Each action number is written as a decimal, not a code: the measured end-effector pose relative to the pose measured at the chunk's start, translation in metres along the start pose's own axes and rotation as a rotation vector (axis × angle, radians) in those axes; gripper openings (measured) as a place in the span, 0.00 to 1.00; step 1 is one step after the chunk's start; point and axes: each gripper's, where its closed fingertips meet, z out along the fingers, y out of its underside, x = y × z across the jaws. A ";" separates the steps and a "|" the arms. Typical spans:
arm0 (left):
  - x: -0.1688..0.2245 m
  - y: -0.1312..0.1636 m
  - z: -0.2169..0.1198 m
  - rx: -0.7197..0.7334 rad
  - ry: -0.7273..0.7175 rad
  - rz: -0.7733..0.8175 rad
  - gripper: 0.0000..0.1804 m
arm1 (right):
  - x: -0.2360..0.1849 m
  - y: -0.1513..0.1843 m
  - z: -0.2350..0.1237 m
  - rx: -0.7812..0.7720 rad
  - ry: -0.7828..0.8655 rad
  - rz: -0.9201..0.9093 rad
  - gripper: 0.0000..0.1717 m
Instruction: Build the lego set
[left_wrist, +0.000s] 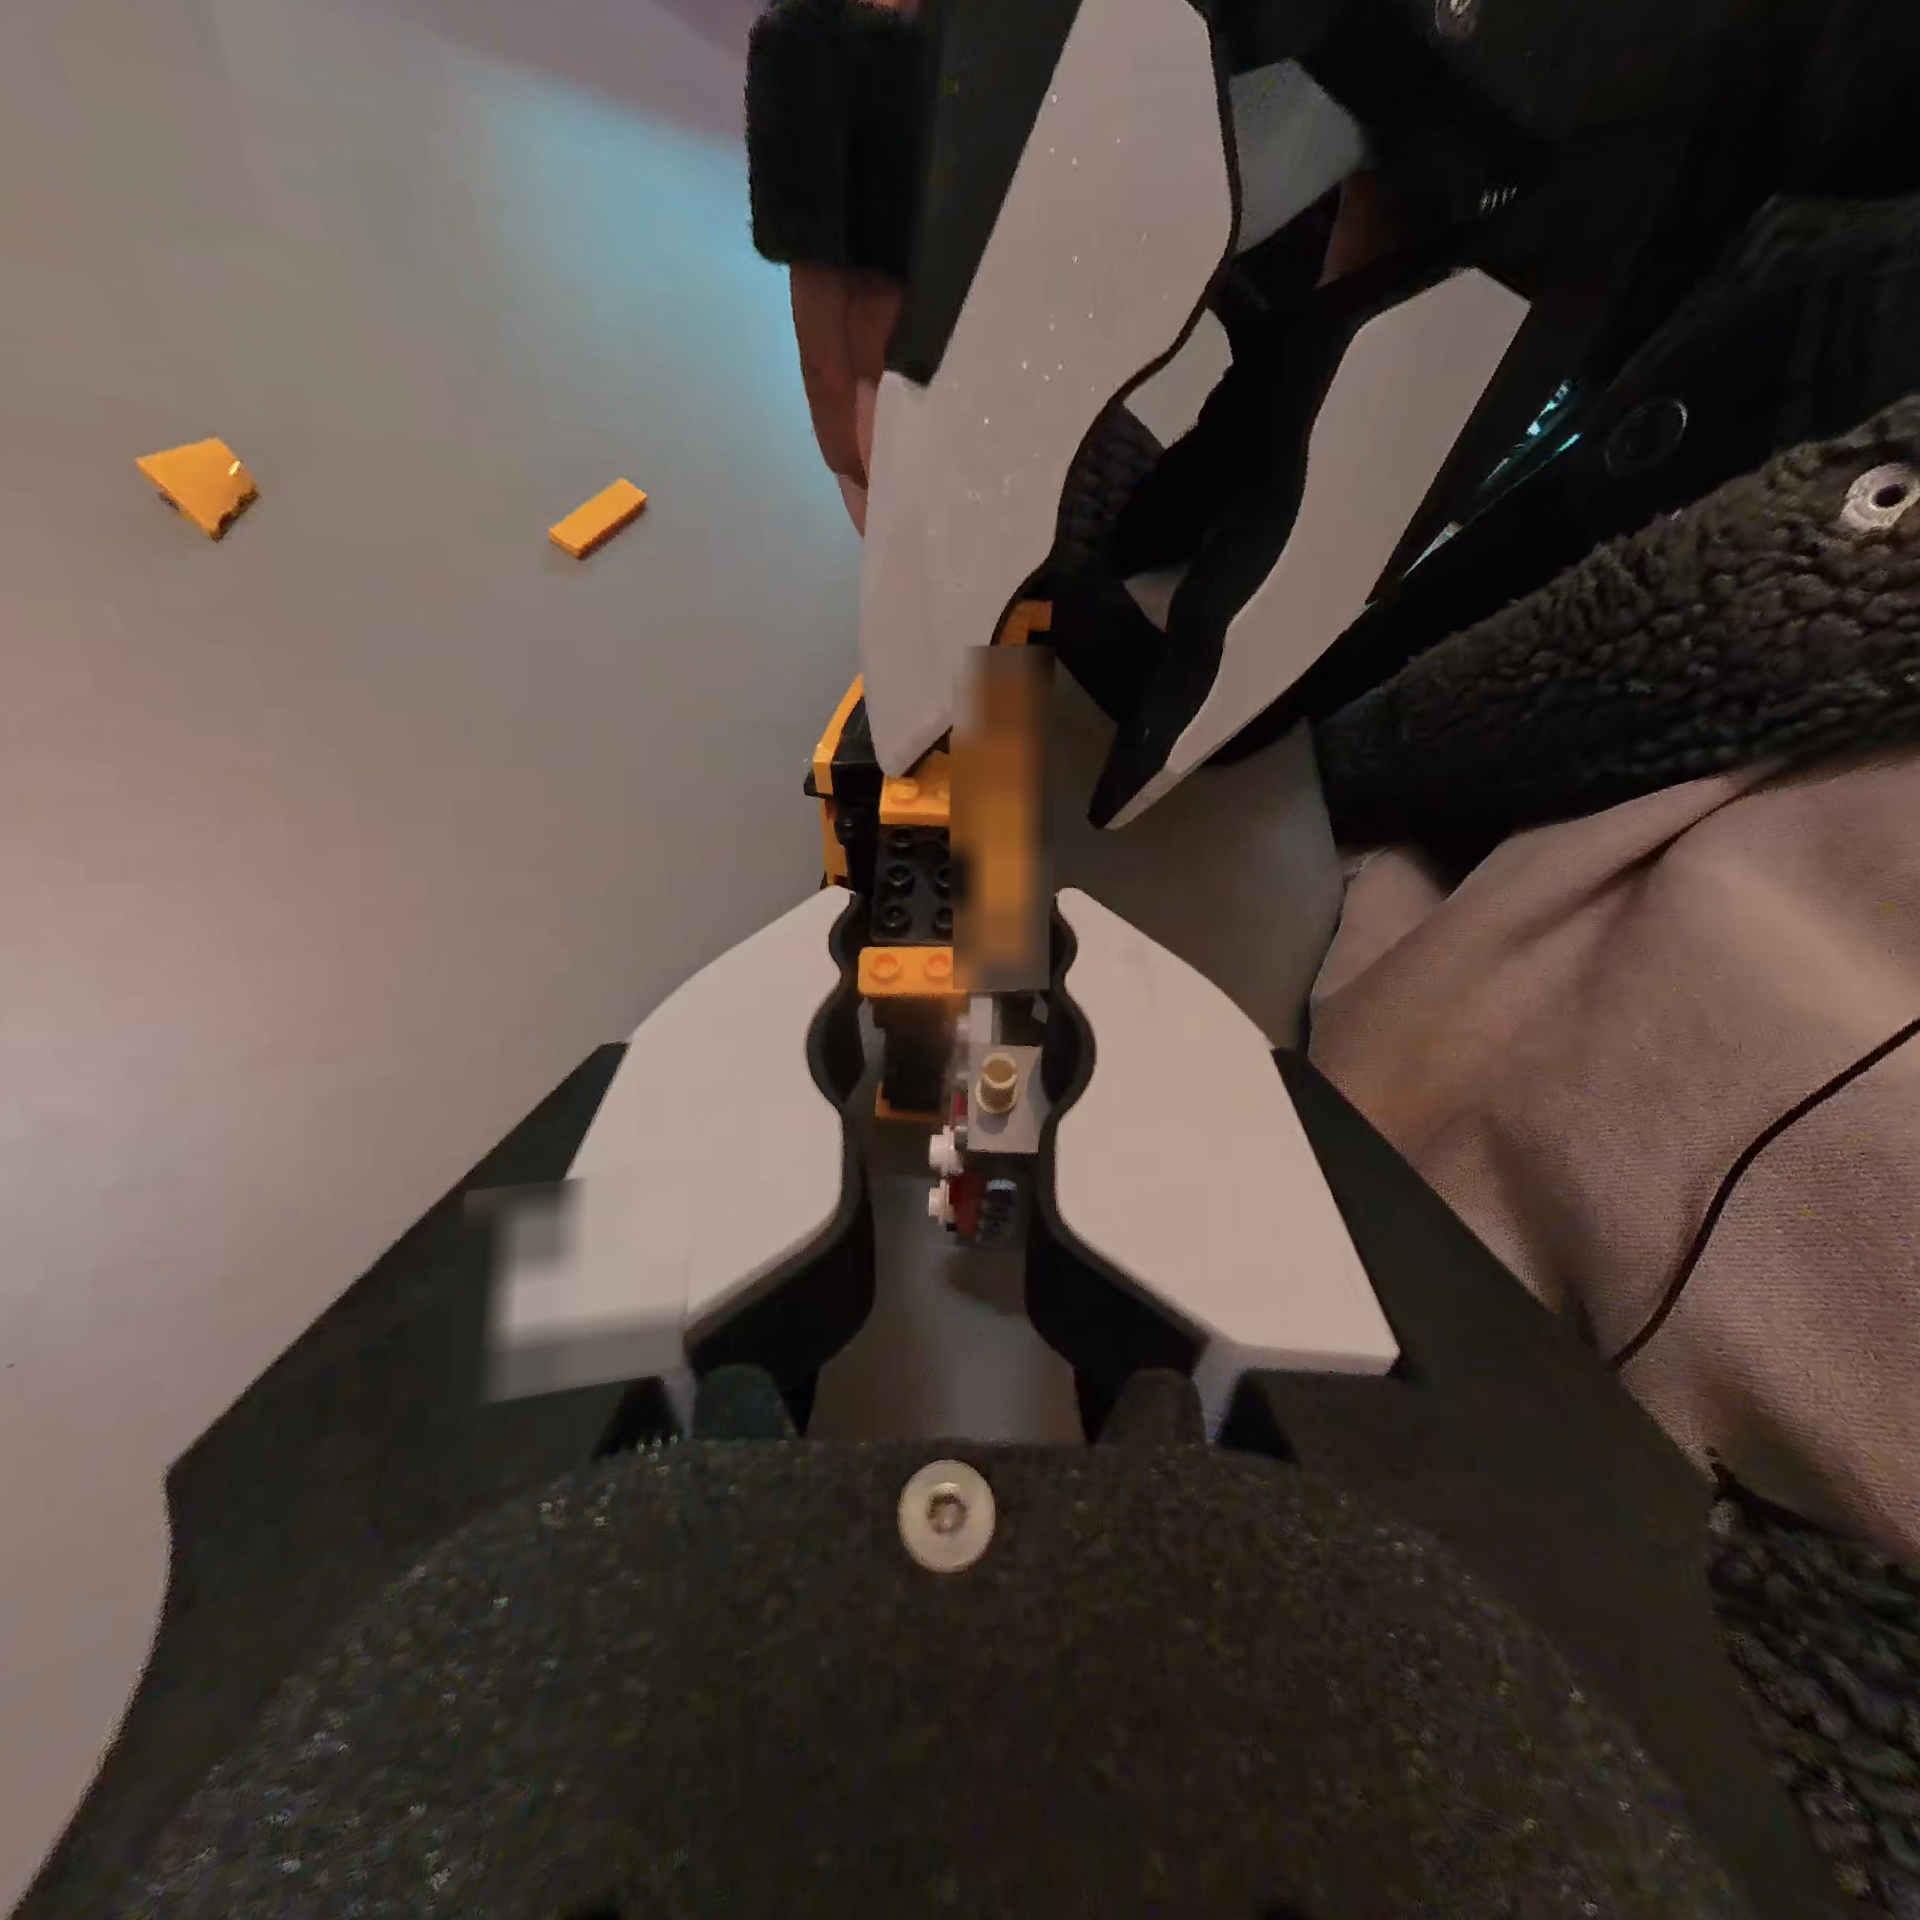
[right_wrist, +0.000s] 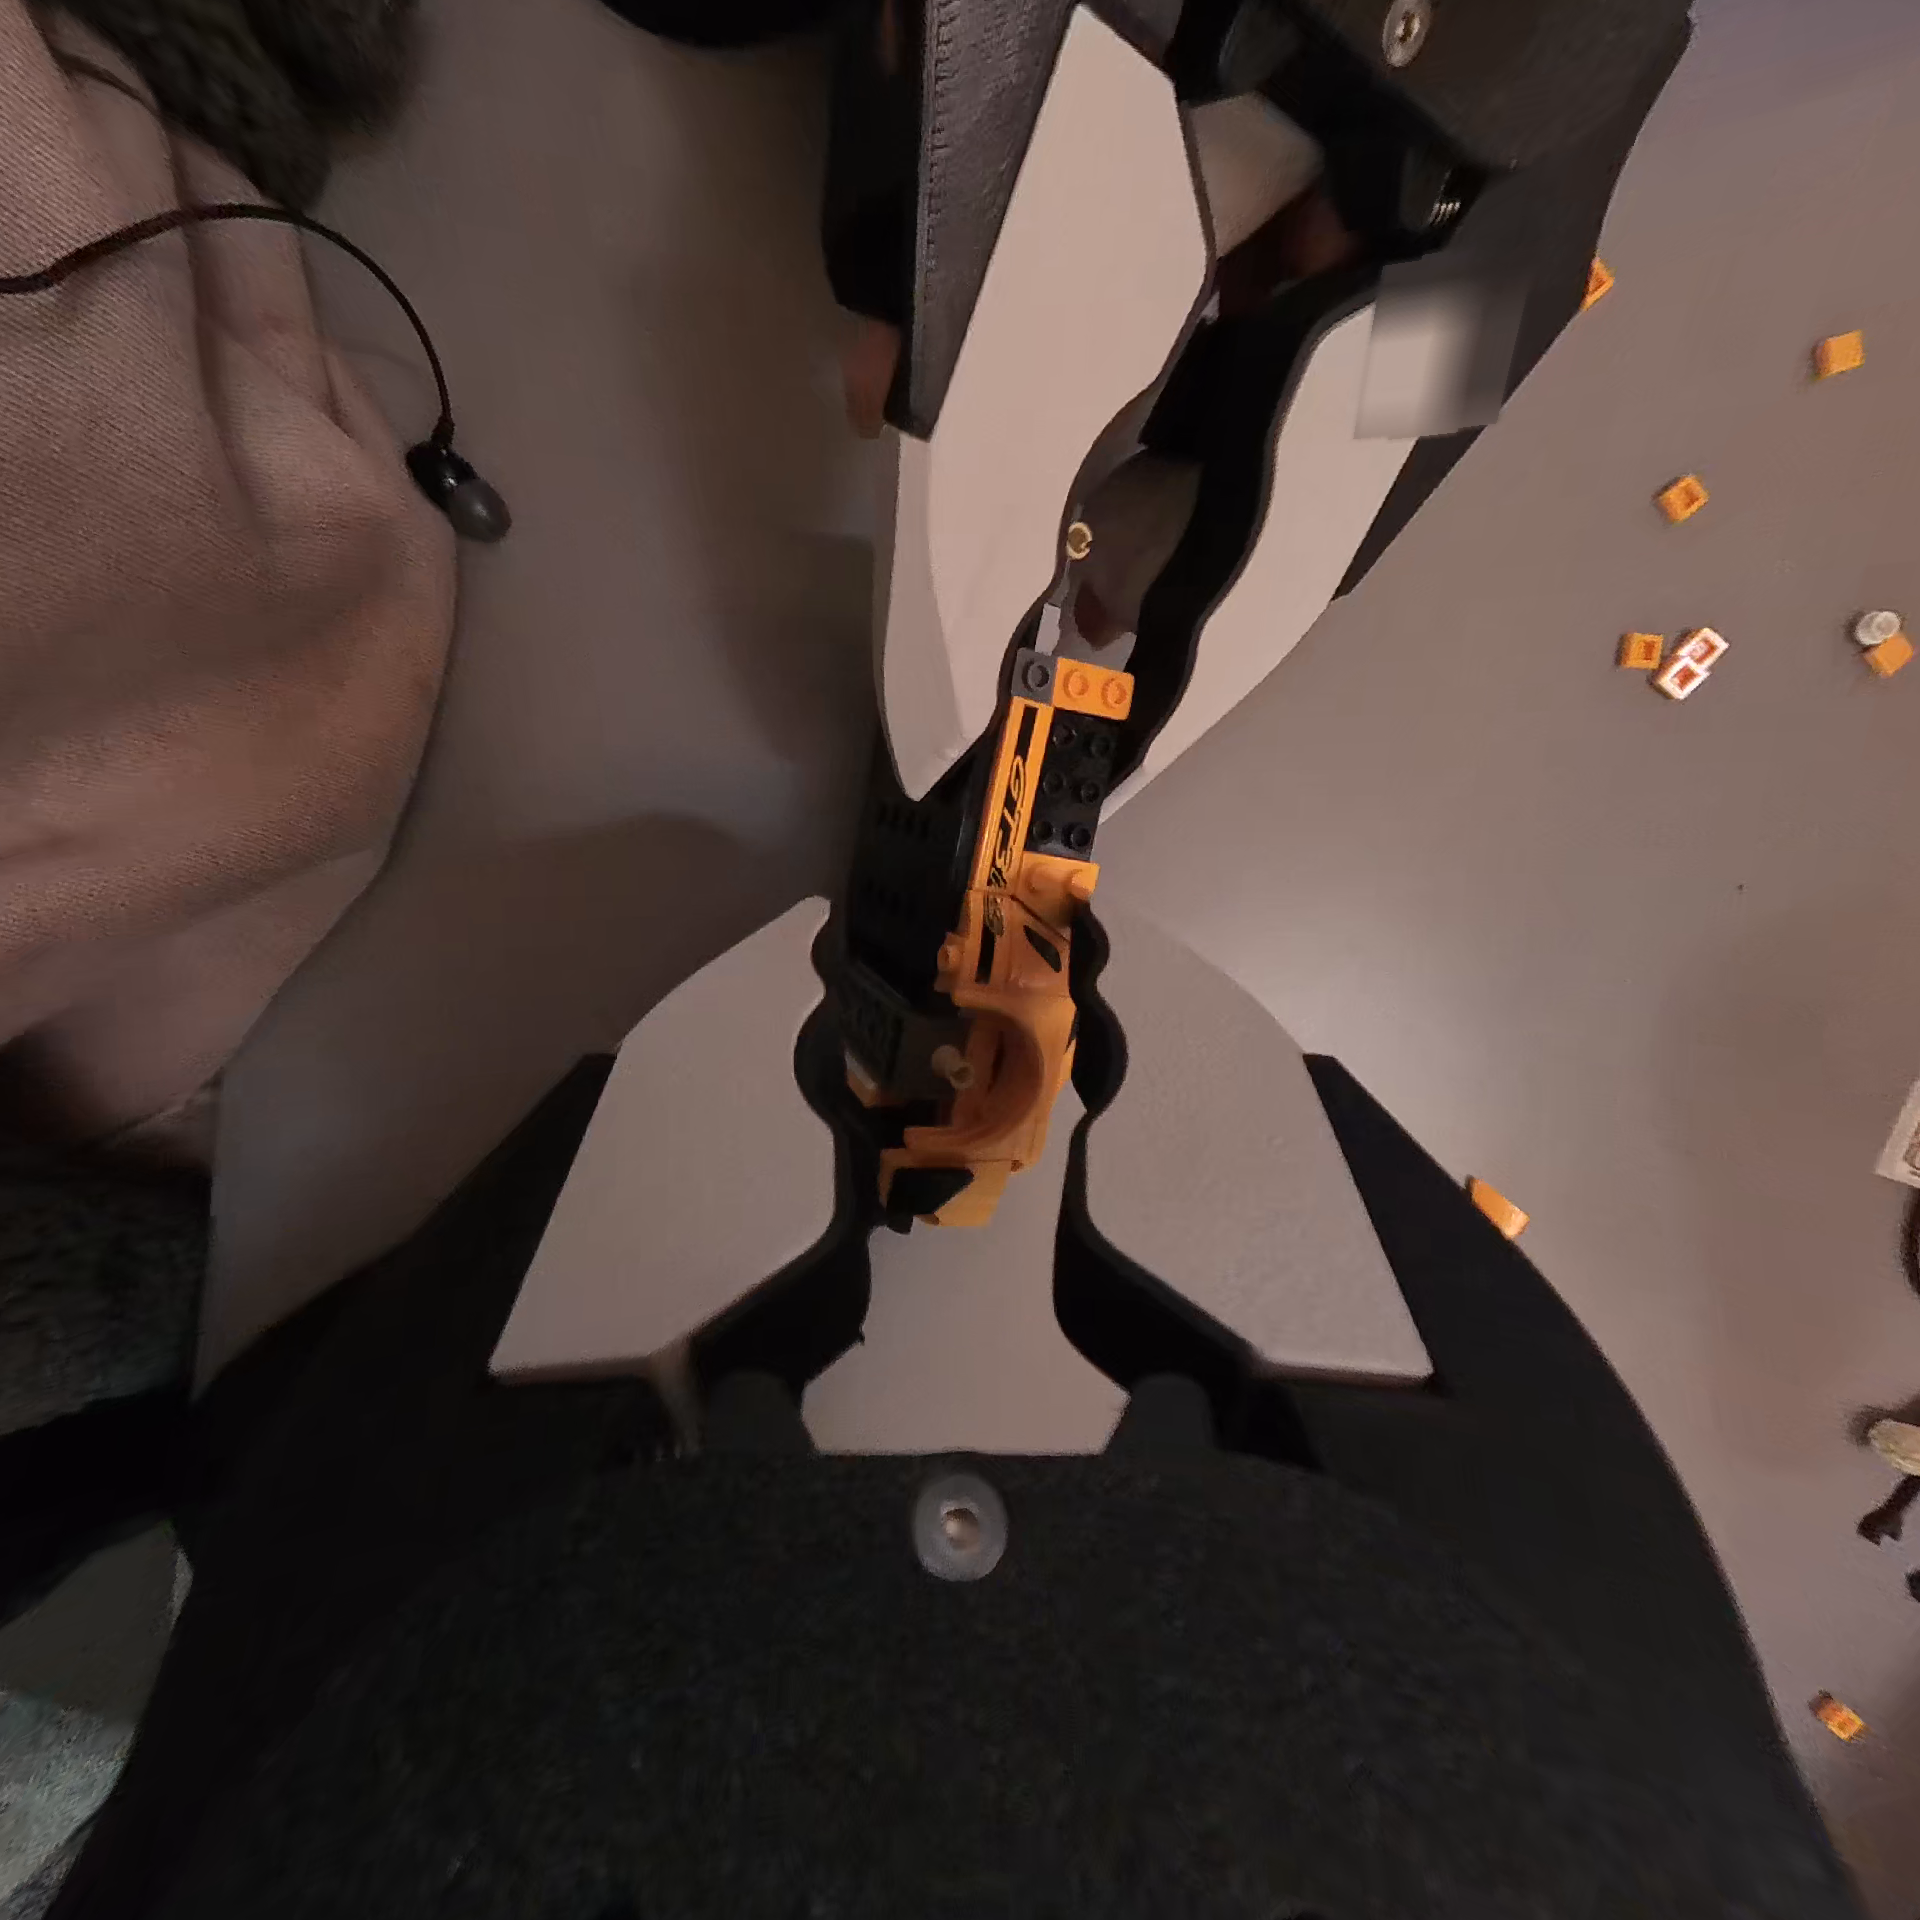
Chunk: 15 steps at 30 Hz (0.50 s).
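Observation:
An orange and black toy brick car body (left_wrist: 906, 883) is held up between both grippers above the grey table (left_wrist: 416, 831). My left gripper (left_wrist: 956, 925) is shut on one end of it, where grey, white and red small parts and a tan peg (left_wrist: 1000, 1081) sit. My right gripper (left_wrist: 1008, 790) comes in from the top and closes on the far end. In the right wrist view my right gripper (right_wrist: 961, 935) is shut on the car's (right_wrist: 1023, 997) orange wheel-arch end, and the left gripper (right_wrist: 1016, 808) grips the other end from above.
Two loose orange pieces (left_wrist: 197, 486) (left_wrist: 597, 517) lie on the table at the left. Several small orange pieces (right_wrist: 1683, 499) are scattered at the right in the right wrist view. A person's beige garment (left_wrist: 1610, 1091), a dark fleece sleeve (left_wrist: 1621, 644) and a corded bead (right_wrist: 457, 488) are close by. My left and right fingertips are right by each other. The corded bead (right_wrist: 457, 488) is about 12 centimeters from both grippers' fingertips.

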 end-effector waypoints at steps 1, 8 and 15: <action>0.000 0.000 0.001 0.002 -0.001 0.002 0.17 | 0.000 0.000 -0.001 -0.015 -0.004 -0.005 0.23; 0.001 0.000 0.002 -0.006 -0.020 0.037 0.17 | -0.005 0.000 -0.003 -0.050 0.008 -0.062 0.20; 0.002 0.004 0.007 -0.030 -0.072 0.113 0.17 | -0.007 0.005 0.003 -0.145 0.059 -0.161 0.18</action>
